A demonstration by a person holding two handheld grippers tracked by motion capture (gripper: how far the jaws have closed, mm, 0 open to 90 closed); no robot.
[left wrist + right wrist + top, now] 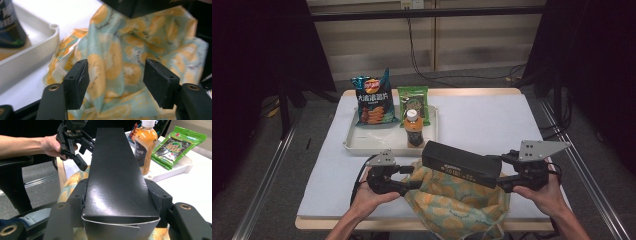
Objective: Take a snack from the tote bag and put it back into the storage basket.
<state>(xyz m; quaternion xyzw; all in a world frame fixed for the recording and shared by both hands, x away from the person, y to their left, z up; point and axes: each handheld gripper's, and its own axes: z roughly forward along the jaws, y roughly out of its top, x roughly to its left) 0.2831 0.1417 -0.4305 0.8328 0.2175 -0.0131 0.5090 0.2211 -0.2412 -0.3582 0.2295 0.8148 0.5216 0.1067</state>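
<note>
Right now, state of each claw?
Left claw: open, holding nothing, patterned bag just beyond it.
Right claw: closed on the black box.

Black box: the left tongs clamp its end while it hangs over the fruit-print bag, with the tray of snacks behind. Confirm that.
Wrong tongs. The right tongs clamp the end of the black box, as the right gripper view shows; the left tongs stand open in front of the fruit-print bag. The rest holds: the box hangs over the bag, with the tray of snacks behind.
</note>
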